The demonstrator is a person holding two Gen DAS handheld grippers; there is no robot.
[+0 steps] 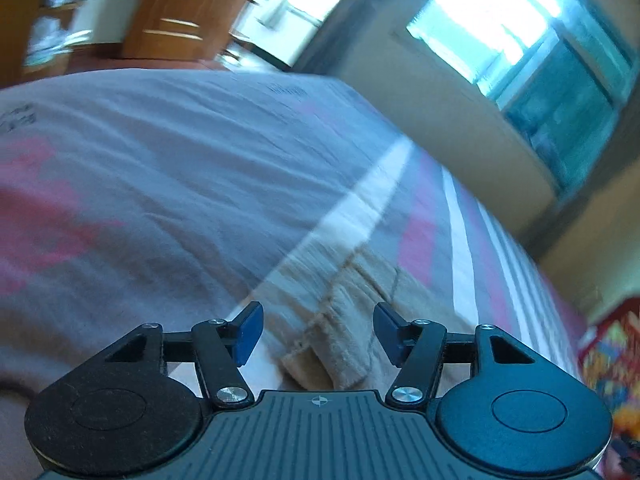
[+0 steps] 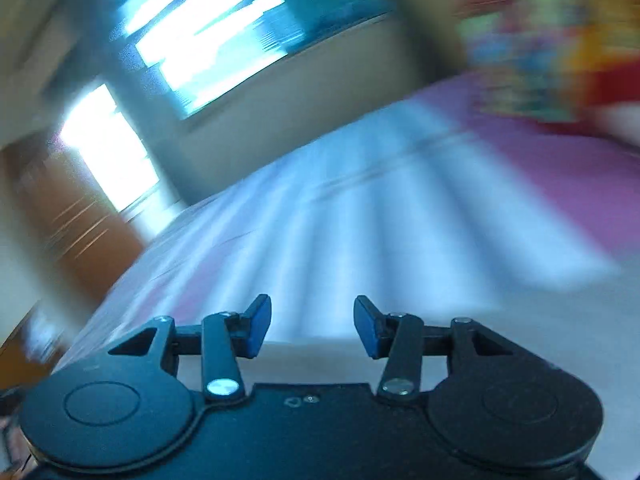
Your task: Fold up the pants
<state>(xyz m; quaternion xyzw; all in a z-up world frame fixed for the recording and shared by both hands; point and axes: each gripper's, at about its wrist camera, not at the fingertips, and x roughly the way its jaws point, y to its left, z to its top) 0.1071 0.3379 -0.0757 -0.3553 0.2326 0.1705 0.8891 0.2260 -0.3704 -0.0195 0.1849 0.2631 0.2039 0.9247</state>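
Observation:
Beige corduroy pants point(image 1: 340, 300) lie on the bed in the left wrist view, stretching away from the camera, with a seamed edge just beyond the fingertips. My left gripper point(image 1: 318, 332) hovers over their near end, open, its blue pads apart and nothing pressed between them. In the right wrist view my right gripper point(image 2: 312, 326) is open too, with only the pale bedspread point(image 2: 360, 220) behind the gap. That view is heavily blurred and I see no pants in it.
The bed's grey and pink bedspread point(image 1: 140, 168) fills most of the left wrist view. A wooden wardrobe point(image 1: 180, 8) and a bright window point(image 1: 500, 28) stand beyond it. A colourful red cushion or blanket point(image 2: 552, 48) lies at the far right of the bed.

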